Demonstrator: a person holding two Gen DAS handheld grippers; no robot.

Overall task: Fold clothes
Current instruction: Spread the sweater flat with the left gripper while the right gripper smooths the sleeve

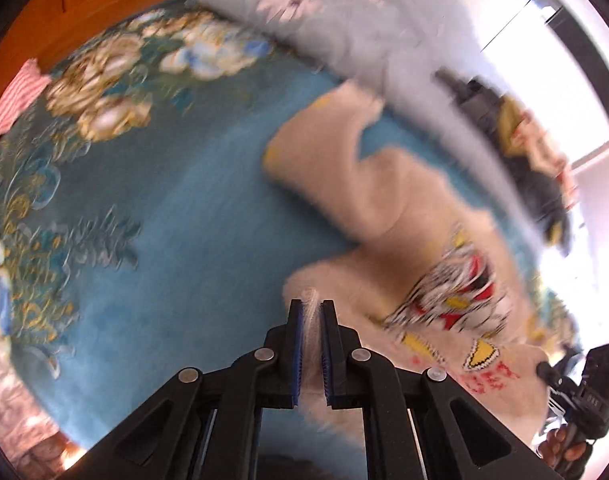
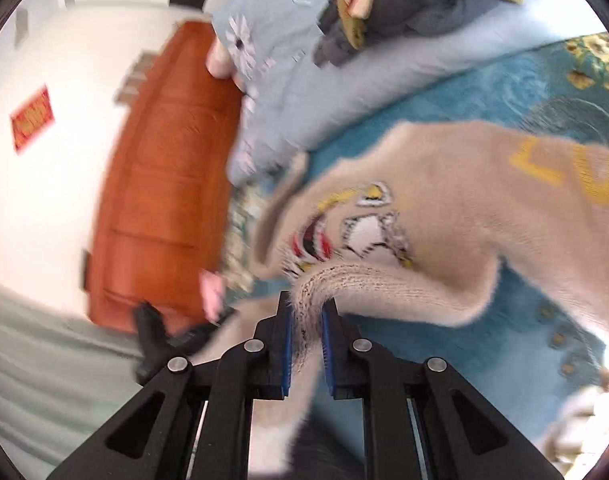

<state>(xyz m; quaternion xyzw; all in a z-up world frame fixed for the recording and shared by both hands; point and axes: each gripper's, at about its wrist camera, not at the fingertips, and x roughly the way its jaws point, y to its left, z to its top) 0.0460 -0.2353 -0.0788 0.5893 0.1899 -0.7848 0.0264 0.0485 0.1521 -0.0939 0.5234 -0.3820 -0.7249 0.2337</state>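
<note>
Both jaws pinched on the fuzzy beige sweater [image 2: 484, 184] over the blue floral bedspread [image 1: 176, 216]: left gripper [image 1: 311, 308] and right gripper [image 2: 308, 308] each on an edge; soft, floppy, light, so grip hems.

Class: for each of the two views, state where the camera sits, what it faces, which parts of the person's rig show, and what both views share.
Left wrist: sits behind the left tongs, facing the beige sweater on the blue bedspread; the right tongs show at the edge.
Right wrist: sits behind the right tongs, facing the sweater's knit edge and the wooden headboard.
Shared: sweater, bedspread, grey pillow.
</note>
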